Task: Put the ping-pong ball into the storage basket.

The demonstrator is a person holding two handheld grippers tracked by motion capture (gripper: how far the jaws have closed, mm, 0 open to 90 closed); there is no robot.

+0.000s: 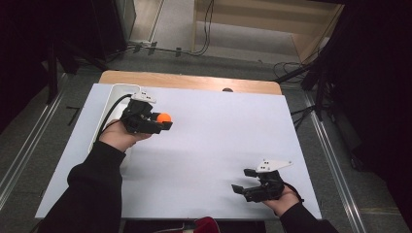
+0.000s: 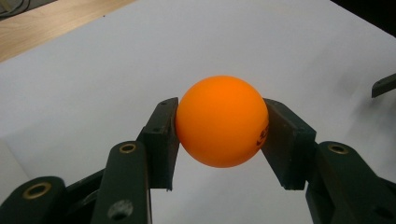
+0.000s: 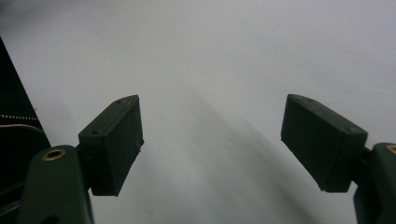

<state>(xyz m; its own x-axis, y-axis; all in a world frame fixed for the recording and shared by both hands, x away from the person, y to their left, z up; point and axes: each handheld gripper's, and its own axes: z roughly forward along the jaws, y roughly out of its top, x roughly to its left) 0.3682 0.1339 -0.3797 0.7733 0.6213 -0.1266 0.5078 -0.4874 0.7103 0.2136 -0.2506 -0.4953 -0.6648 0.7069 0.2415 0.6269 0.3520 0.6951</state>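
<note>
The left hand-held gripper (image 1: 163,121) clamps an orange table-tennis ball (image 2: 222,121) between its two pads, lifted clear of the white surface (image 1: 209,145), near the white tray (image 1: 119,92) at the surface's far left edge. The right hand-held gripper (image 1: 243,182) rests well apart from the ball at the surface's near right corner, its jaws wide with nothing between them.

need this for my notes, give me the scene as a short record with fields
surface: white table top
held thing: orange ball, also seen in the high view
left gripper: shut on the orange ball, pads pressing both its sides, ball lifted off the table
right gripper: open, nothing between the jaws, near the table's front right
other item: white tray at the table's far left
</note>
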